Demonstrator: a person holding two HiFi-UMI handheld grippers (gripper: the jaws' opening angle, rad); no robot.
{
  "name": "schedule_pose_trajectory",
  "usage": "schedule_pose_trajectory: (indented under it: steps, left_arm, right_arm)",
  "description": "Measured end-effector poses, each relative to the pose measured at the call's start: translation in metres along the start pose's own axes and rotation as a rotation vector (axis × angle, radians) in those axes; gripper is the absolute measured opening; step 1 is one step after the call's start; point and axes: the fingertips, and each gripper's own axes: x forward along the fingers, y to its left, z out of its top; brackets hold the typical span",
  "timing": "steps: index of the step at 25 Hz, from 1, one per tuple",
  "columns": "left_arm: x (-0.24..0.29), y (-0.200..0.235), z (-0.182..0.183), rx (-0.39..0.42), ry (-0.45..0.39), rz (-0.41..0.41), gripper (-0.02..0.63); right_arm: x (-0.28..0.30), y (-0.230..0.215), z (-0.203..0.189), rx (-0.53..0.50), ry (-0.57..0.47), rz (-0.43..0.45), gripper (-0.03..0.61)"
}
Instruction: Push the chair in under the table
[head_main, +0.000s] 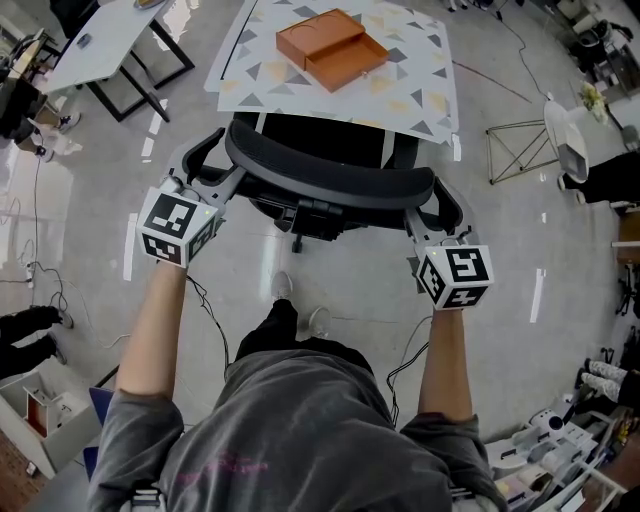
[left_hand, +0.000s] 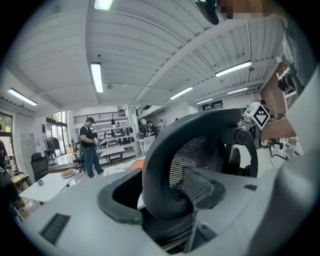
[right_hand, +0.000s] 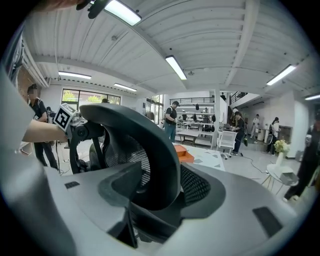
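My left gripper (left_hand: 160, 195) is clamped on the left end of the chair (head_main: 330, 182) backrest rim, and my right gripper (right_hand: 159, 192) on the right end — paired, I judge, so the push runs straight. The seat sits partly under the table (head_main: 425, 95) at its near edge — backrest not yet there.

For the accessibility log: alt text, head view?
From above, a person holds a chair by its back with the left gripper and right gripper, one at each end. The chair faces a patterned table holding an orange box.
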Motion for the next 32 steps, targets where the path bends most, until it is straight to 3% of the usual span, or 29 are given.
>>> schedule_pose_trajectory:
  steps: [13,23,32]
  left_arm:
    - [-0.045,-0.026,0.010,-0.025,-0.027,0.076,0.229]
    - [-0.088,-0.078,0.026,-0.019,-0.060,0.132,0.216]
    - [-0.108,-0.121,0.035,-0.019,-0.086,0.134,0.195]
  right_arm:
    - [-0.047,0.005,0.012,0.034,-0.092,0.035,0.229]
    - [-0.101,0.008,0.011,0.036,-0.147,0.078,0.229]
    - [-0.131,0.014,0.004,0.038,-0.163,0.102,0.227]
